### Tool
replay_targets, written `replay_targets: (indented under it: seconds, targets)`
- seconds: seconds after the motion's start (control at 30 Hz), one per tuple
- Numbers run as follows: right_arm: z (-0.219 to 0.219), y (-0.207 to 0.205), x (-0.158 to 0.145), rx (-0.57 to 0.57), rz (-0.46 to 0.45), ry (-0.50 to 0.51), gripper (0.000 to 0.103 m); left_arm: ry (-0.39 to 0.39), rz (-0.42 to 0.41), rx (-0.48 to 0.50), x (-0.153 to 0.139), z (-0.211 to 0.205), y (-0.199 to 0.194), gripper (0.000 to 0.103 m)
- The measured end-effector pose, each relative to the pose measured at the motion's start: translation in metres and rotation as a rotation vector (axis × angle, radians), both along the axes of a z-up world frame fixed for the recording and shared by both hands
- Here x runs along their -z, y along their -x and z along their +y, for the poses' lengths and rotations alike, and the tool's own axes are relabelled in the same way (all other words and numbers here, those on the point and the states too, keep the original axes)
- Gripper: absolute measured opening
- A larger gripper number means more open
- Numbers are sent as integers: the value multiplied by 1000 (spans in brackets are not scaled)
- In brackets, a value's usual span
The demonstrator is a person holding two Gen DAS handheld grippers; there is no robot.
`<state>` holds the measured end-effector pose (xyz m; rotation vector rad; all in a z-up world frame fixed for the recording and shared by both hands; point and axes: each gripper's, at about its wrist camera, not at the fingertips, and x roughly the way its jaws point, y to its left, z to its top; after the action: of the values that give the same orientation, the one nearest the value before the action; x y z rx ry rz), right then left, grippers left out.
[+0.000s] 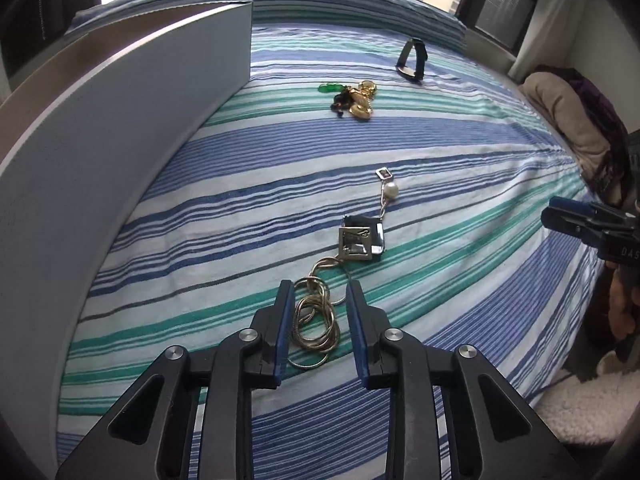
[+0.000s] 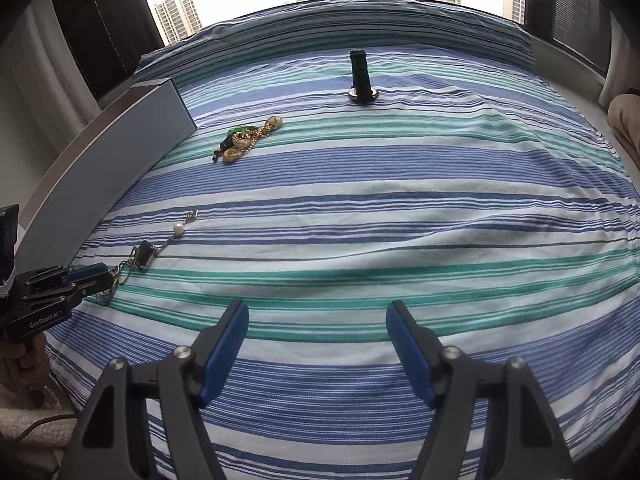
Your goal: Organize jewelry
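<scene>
A chain necklace [image 1: 316, 320] with a square silver pendant [image 1: 362, 242] and a pearl [image 1: 391, 190] lies on the striped bedsheet. My left gripper [image 1: 320, 292] is open, its fingers on either side of the coiled chain, low over the sheet. It also shows in the right wrist view [image 2: 94, 276] at the chain's end, beside the pendant [image 2: 145, 256]. A pile of gold and green jewelry [image 1: 354, 98] [image 2: 246, 140] lies farther back. A dark watch [image 1: 412, 60] [image 2: 361, 76] stands beyond it. My right gripper [image 2: 316, 316] is open and empty over bare sheet.
A long grey-white box [image 1: 120, 128] [image 2: 120, 148] stands along the left side of the bed. A beige and purple bundle of cloth [image 1: 568, 120] lies at the right edge. Windows and dark curtains are behind the bed.
</scene>
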<state>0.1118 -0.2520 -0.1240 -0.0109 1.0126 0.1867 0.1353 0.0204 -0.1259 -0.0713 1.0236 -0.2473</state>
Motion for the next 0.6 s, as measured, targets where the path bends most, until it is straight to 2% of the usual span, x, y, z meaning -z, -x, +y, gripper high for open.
replay_targets:
  seconds: [0.13,0.3,0.4,0.43,0.5,0.6]
  targets:
    - [2,-16,-14,-38,3,-15,73,7,-29,-31,-2,-2,-6,52]
    - [4,-60,-25,-83,76,-133,73,10,-34,-61,-1,3,-8,57]
    - [21,-95,-34,-159,84,-179,71,22,-30,-89,-1,11,-5,58]
    - [29,-108,-36,-190,92,-194,67,26,-30,-100,-2,14,-3,59]
    - [47,-138,-38,-230,119,-229,39,35,-33,-123,-5,20,1,60]
    - [73,-181,-32,-228,183,-271,36,47,-39,-152,-8,29,6,61]
